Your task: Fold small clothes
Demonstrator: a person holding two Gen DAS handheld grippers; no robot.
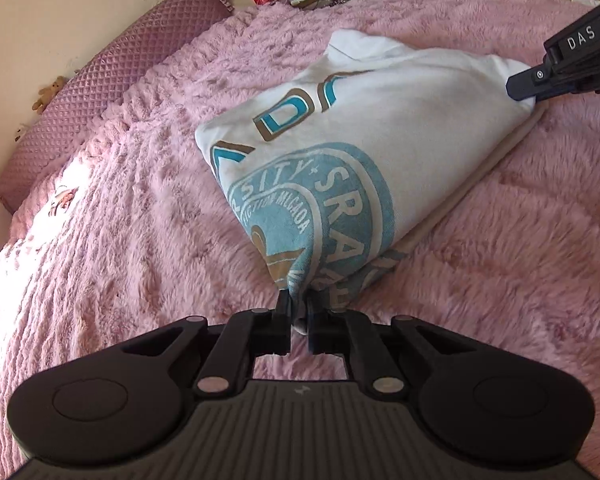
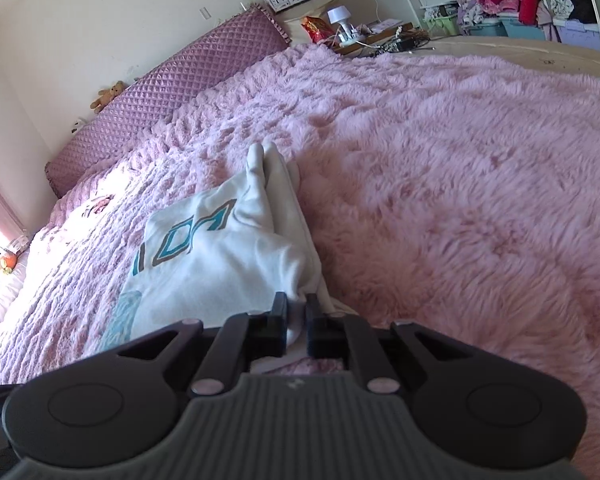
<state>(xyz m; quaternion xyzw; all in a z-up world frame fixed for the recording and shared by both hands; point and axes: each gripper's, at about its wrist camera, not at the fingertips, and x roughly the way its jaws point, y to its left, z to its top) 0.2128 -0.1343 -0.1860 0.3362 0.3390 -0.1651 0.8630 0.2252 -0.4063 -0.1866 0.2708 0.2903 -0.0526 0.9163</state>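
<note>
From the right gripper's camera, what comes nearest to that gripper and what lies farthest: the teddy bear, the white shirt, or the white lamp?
1. White shirt: pinched in the right gripper, just ahead.
2. Teddy bear: upper left, on the quilted headboard.
3. White lamp: top centre, on the bedside table beyond the bed.

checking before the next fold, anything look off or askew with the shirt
Nothing damaged. The shirt is not flat: both the left gripper and the right gripper are shut on its edges, so the cloth tents up off the blanket and the printed logo is creased near the left grip.
</note>
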